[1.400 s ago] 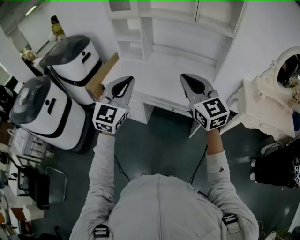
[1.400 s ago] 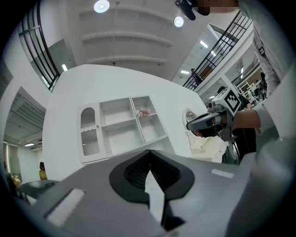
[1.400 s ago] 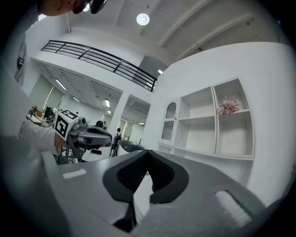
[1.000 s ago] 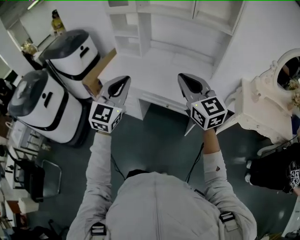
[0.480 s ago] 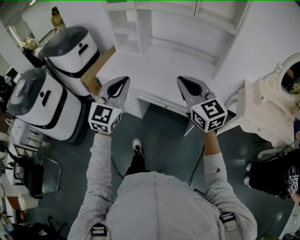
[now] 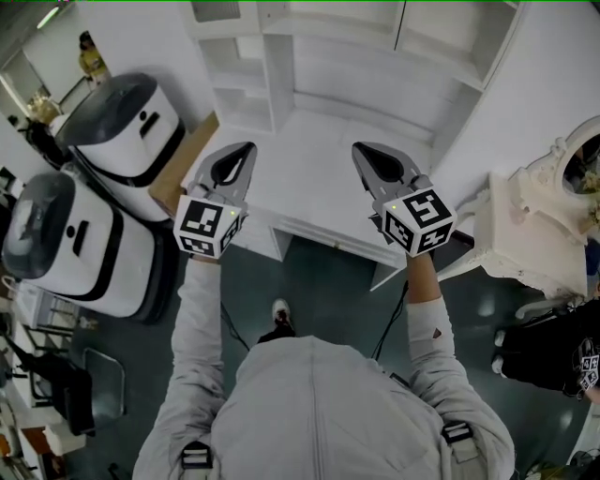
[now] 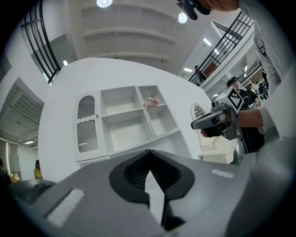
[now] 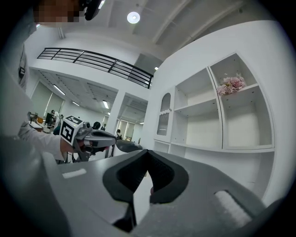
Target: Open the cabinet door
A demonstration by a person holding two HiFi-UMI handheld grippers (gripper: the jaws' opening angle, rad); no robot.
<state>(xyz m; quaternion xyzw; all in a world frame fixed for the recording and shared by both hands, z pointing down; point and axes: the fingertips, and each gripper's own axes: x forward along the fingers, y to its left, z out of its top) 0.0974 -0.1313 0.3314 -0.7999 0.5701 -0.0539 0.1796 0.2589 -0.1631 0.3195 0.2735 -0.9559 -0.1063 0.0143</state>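
A white cabinet with open shelves stands on a white desk [image 6: 300, 183] ahead of me. Its one door [image 7: 87, 122] is the arched, ribbed-glass panel at the left end, closed, with a small knob [image 7: 97, 115] on its right edge. The right gripper view shows this door [image 8: 163, 115] left of the open shelves, and the head view shows it [image 6: 214, 11] at the top edge. My left gripper [image 6: 247, 147] hovers shut and empty over the desk's left part, pointing at the cabinet. My right gripper [image 6: 357, 148] is level with it over the desk's right part, also shut and empty. Both are well short of the door.
Two big white-and-dark-grey machines [image 6: 127, 122] [image 6: 56, 244] stand left of the desk, beside a cardboard box [image 6: 183, 159]. An ornate white vanity [image 6: 539, 225] is at the right, with a black bag [image 6: 553, 347] below it. Pink flowers [image 7: 151, 102] sit on an upper shelf.
I have stepped forward, so both grippers have moved from the desk's front edge to over its top, nearer the cabinet. Both jaws stayed shut.
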